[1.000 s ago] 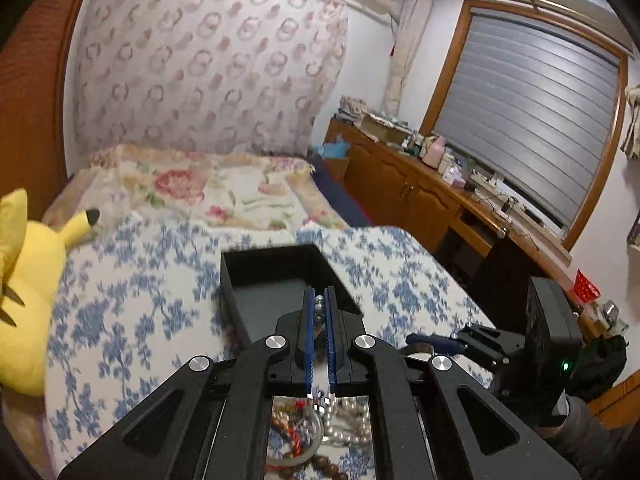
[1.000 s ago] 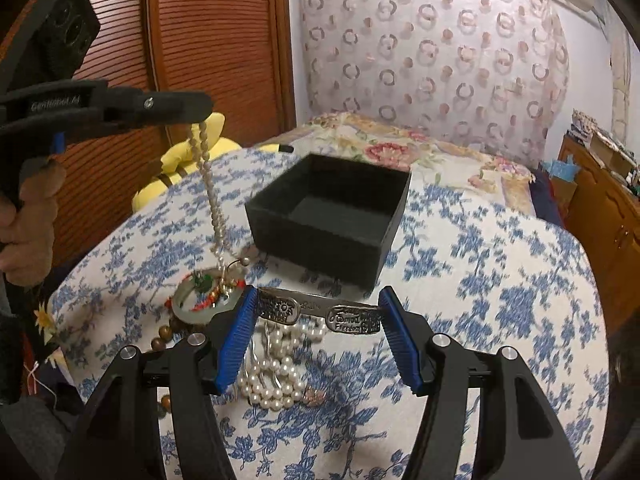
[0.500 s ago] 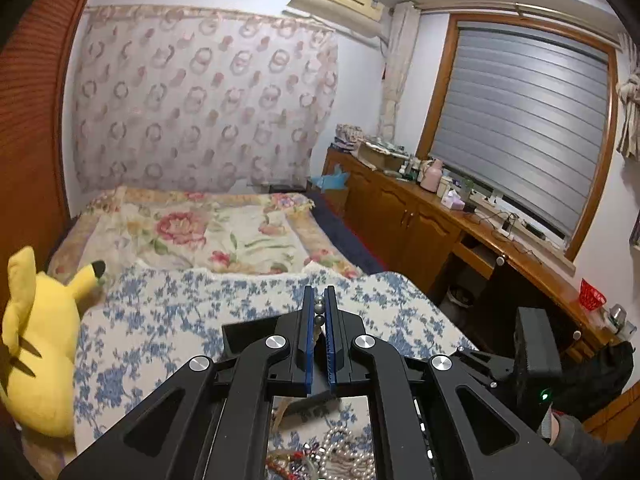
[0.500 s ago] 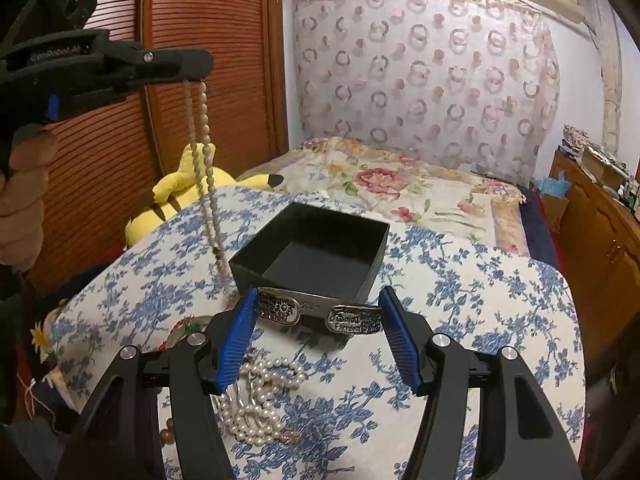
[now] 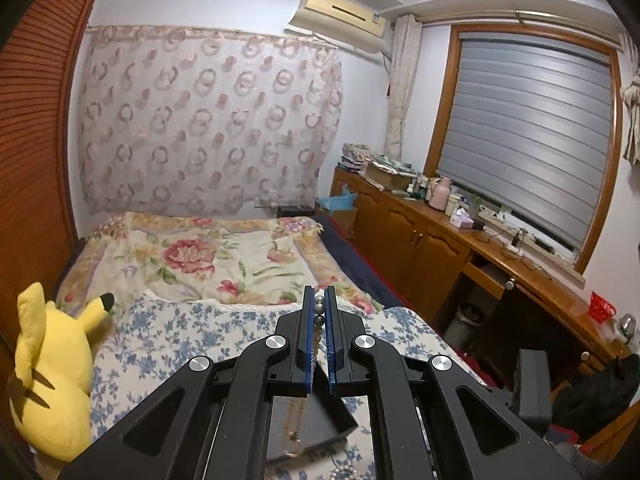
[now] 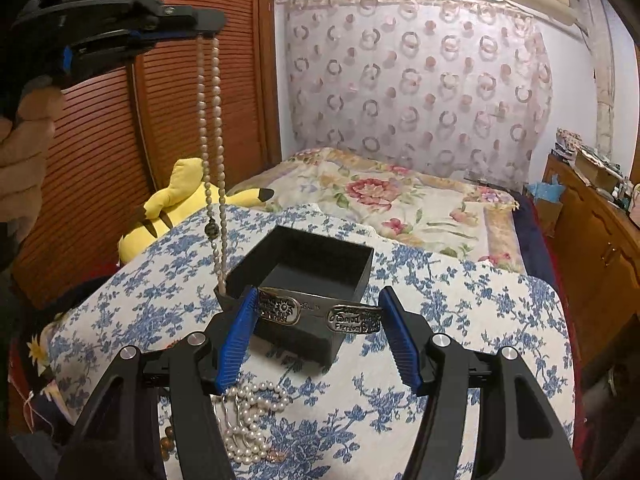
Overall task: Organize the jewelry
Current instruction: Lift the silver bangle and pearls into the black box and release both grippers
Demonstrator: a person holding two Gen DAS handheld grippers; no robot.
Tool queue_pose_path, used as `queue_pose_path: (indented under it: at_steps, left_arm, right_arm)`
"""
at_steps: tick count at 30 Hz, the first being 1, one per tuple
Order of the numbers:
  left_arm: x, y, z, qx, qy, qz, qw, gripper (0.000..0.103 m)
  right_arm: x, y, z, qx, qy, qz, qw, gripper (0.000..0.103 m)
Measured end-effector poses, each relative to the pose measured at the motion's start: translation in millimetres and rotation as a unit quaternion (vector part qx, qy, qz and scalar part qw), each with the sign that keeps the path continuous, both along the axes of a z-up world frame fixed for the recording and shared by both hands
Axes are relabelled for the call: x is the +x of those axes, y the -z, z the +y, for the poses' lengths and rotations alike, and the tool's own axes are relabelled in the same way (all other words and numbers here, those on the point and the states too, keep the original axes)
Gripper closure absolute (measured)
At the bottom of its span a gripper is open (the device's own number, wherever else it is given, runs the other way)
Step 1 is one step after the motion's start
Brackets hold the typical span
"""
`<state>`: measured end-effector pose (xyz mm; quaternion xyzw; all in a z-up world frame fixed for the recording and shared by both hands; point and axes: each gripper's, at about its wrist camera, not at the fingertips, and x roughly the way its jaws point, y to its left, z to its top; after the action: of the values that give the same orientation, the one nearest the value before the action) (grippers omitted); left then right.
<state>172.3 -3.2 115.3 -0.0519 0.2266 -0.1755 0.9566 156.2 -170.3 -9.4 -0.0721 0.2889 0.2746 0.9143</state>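
My left gripper (image 5: 319,307) is shut on a long pale bead necklace (image 6: 212,152), held high; it shows at the top left of the right wrist view (image 6: 210,30). The necklace hangs with its lower end at the near left corner of the open black box (image 6: 308,256). The box also shows below the left fingers (image 5: 304,428). My right gripper (image 6: 316,316) is shut on a silver engraved cuff bracelet (image 6: 320,314), just in front of the box.
A pile of white pearls (image 6: 248,420) and brown beads (image 6: 166,446) lies on the blue floral cloth (image 6: 440,360) below my right gripper. A yellow plush toy (image 5: 44,364) sits at the left. A bed and wooden cabinets stand behind.
My left gripper has risen with the necklace, lifting its lower end off the jewelry pile and over to the box corner. My right gripper has lifted slightly with the cuff.
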Motion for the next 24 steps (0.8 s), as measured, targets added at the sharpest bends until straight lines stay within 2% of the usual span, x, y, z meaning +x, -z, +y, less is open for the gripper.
queue_pose_path:
  at_steps: [6,14,18,22,24]
  left_arm:
    - [22,24,6,0.003,-0.010,0.029,0.9995,0.099]
    - [46,101,12,0.016,-0.028,0.100,0.9945,0.099]
    - [43,122,19,0.017,-0.036,0.111,0.9930,0.076]
    - [30,135,27,0.023,-0.047,0.112,0.9923,0.072]
    - [21,139,31,0.025,-0.053,0.111,0.9922,0.067]
  right_arm:
    - [14,-2,8,0.005,-0.007,-0.006,1.000,0.039]
    - [48,23,26,-0.011,-0.015,0.010,1.000,0.039]
    - [57,39,37,-0.028,-0.024,0.016,0.999,0.039]
    - [62,50,47,-0.041,-0.034,0.021,0.998,0.039]
    - [65,54,50,-0.048,-0.033,0.025,0.998,0.039]
